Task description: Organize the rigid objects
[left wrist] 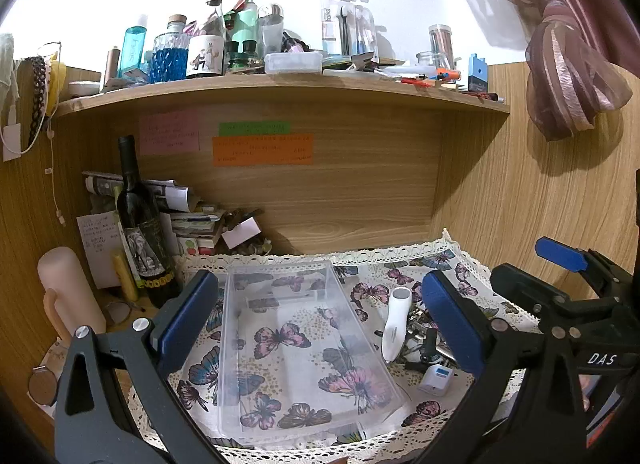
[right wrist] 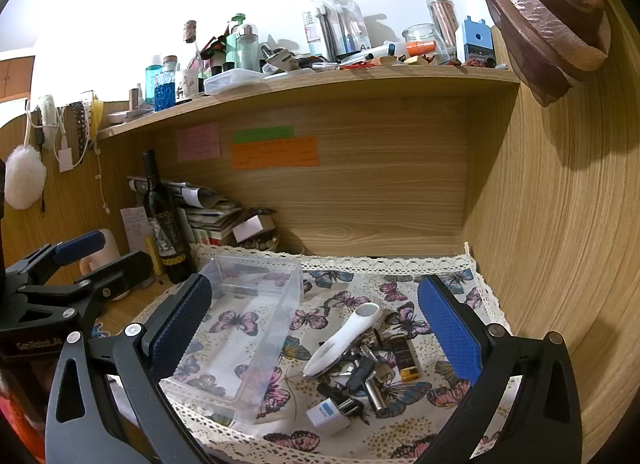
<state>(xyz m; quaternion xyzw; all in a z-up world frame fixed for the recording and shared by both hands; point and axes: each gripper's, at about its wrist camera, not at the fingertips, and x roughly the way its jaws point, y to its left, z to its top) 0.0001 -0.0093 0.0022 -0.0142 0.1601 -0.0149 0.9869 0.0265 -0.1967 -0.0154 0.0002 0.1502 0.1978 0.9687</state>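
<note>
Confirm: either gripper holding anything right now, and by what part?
Nothing held. Left gripper and right gripper are both open, hovering over the clear bin and the white device pile.

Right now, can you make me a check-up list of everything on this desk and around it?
Surface: butterfly cloth with lace edge over a wooden desk.
Job's things: clear plastic bin, empty, on the cloth; beside it a pile with a white handheld device, a white plug adapter, keys and a small yellow-and-black item.
Clutter: dark wine bottle, stacked papers, sticky notes on the back panel, bottles and jars on the shelf.
Grippers: left gripper open over the bin; right gripper open over the pile; neither holds anything.
Cables: white cord hanging on the left wall.
Surroundings: wooden panels, pink curtain tied at right.
</note>
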